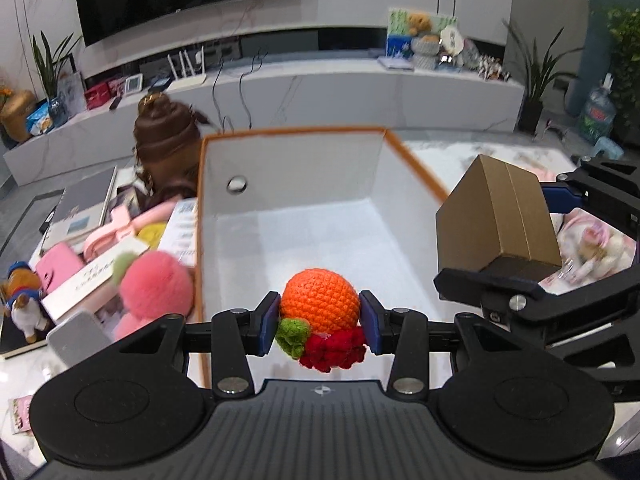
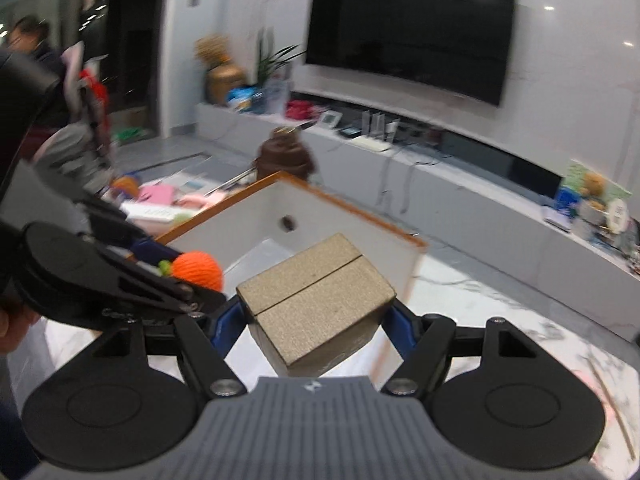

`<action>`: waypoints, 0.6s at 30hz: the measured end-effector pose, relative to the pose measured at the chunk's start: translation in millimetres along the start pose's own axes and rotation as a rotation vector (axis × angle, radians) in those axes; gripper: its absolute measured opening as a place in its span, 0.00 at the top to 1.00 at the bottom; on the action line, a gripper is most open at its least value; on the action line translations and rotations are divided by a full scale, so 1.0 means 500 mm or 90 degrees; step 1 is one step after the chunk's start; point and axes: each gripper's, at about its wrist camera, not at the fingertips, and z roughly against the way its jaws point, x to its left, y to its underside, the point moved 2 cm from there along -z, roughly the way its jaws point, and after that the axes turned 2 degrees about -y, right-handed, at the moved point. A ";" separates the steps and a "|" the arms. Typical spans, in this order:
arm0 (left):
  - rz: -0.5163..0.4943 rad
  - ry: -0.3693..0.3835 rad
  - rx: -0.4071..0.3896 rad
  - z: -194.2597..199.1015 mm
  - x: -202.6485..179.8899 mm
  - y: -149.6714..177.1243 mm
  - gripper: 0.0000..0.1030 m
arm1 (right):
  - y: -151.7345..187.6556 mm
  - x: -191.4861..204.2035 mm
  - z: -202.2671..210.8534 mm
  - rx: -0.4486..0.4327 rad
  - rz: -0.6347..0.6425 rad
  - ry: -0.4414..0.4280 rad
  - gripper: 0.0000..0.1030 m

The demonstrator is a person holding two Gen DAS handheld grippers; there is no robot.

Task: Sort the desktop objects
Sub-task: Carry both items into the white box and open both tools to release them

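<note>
The crocheted orange is being gripped by the left gripper over the storage box, whose open floor lies toward 12 o'clock. The gold carton, at 2 o'clock, is being clamped by the right gripper.

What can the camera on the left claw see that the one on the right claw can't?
Only the left wrist view shows the fluffy pink pompom, the toy dog and the water jug. Only the right wrist view shows a person in the background. Both show the left claw gripping the crocheted orange, the right claw gripping the gold box, and the white bin with its orange rim.
</note>
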 end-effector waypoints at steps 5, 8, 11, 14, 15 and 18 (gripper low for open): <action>-0.018 -0.016 0.039 -0.024 0.010 0.027 0.53 | 0.017 0.008 -0.045 0.040 -0.004 -0.027 0.28; -0.026 -0.019 0.059 -0.034 0.010 0.035 0.53 | 0.017 0.014 -0.071 0.067 -0.005 -0.036 0.28; -0.038 -0.028 0.080 -0.046 0.008 0.037 0.53 | 0.018 0.014 -0.093 0.094 -0.015 -0.040 0.28; -0.049 -0.035 0.092 -0.055 0.013 0.041 0.53 | 0.031 0.019 -0.103 0.113 -0.021 -0.044 0.28; -0.048 -0.038 0.100 -0.057 0.016 0.042 0.53 | 0.034 0.027 -0.099 0.120 -0.021 -0.047 0.28; -0.054 -0.031 0.111 -0.059 0.026 0.049 0.52 | 0.037 0.034 -0.106 0.150 -0.065 -0.063 0.28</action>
